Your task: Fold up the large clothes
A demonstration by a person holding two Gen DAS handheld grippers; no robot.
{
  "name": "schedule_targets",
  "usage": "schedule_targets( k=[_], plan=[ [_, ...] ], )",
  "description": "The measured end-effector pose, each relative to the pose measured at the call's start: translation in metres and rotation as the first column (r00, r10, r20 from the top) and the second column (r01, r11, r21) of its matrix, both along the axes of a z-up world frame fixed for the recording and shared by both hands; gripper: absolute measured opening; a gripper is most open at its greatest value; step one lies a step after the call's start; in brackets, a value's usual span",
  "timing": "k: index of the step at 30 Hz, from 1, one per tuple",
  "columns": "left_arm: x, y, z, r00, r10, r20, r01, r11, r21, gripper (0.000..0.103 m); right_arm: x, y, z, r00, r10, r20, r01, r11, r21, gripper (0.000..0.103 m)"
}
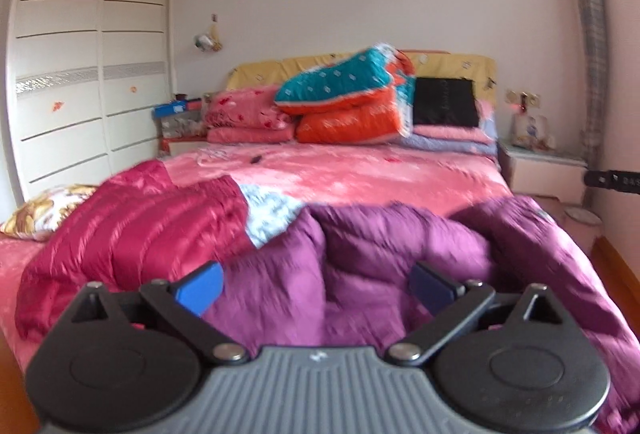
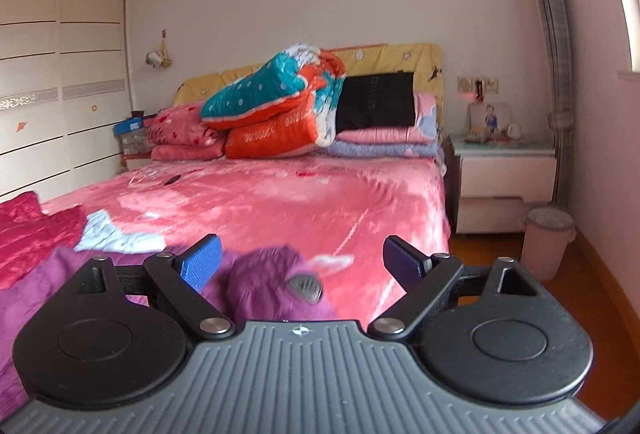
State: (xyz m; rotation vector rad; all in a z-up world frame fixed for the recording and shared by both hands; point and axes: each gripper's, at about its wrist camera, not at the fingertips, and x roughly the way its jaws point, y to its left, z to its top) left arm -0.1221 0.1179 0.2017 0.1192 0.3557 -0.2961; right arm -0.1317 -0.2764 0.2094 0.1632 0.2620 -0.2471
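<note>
A purple padded jacket (image 1: pixel 380 258) lies bunched across the near end of the pink bed (image 1: pixel 360 174). My left gripper (image 1: pixel 316 284) hangs just above it, jaws wide apart, nothing between the blue pads (image 1: pixel 200 288). In the right wrist view the purple jacket (image 2: pixel 272 282) shows a fold with a dark round tag below my right gripper (image 2: pixel 302 260), which is open and holds nothing. A red quilted jacket (image 1: pixel 132 234) lies to the left, with a light blue patterned cloth (image 1: pixel 268 214) beside it.
Folded quilts and pillows (image 1: pixel 348 102) are stacked against the yellow headboard. A white wardrobe (image 1: pixel 88 66) stands at the left. A bedside cabinet (image 2: pixel 504 178) and a pink bin (image 2: pixel 548 238) sit right of the bed on the wooden floor. The other gripper's tip (image 1: pixel 612 179) shows at the right edge.
</note>
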Motion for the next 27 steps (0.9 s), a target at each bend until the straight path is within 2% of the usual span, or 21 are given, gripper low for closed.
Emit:
schedule_targets(
  k=[6,10,15,18,23,25,27],
  plan=[
    [-0.048,0.003,-0.027,0.996,-0.029,-0.084,0.032,0.999,0.027,0.100,-0.056,0.009,-0.025,0.992,0.103,-0.077,-0.097,0.992,0.080,0.103],
    [-0.068,0.010,-0.047,0.989,-0.008,-0.148,0.013,0.999,0.030,0.100,-0.086,0.020,-0.039,0.971,0.196,-0.135,-0.185,0.978,0.092,0.103],
    [-0.086,0.009,-0.056,0.982,-0.014,-0.186,0.018,1.000,0.016,0.100,-0.127,0.040,-0.052,0.949,0.247,-0.194,-0.230,0.967,0.108,0.103],
    [-0.095,0.000,-0.062,0.980,-0.034,-0.198,0.040,0.999,0.025,0.100,-0.136,0.048,-0.060,0.938,0.250,-0.239,-0.223,0.966,0.132,0.103],
    [-0.106,-0.010,-0.070,0.975,-0.049,-0.217,0.058,0.998,0.036,0.100,-0.144,0.067,-0.073,0.898,0.337,-0.284,-0.297,0.939,0.175,0.103],
    [-0.111,-0.013,-0.072,0.973,-0.059,-0.224,0.066,0.997,0.026,0.100,-0.145,0.075,-0.078,0.887,0.338,-0.314,-0.303,0.940,0.156,0.103],
    [-0.115,-0.017,-0.074,0.973,-0.065,-0.222,0.073,0.997,0.031,0.100,-0.144,0.079,-0.083,0.894,0.296,-0.337,-0.278,0.955,0.103,0.103]
  ],
)
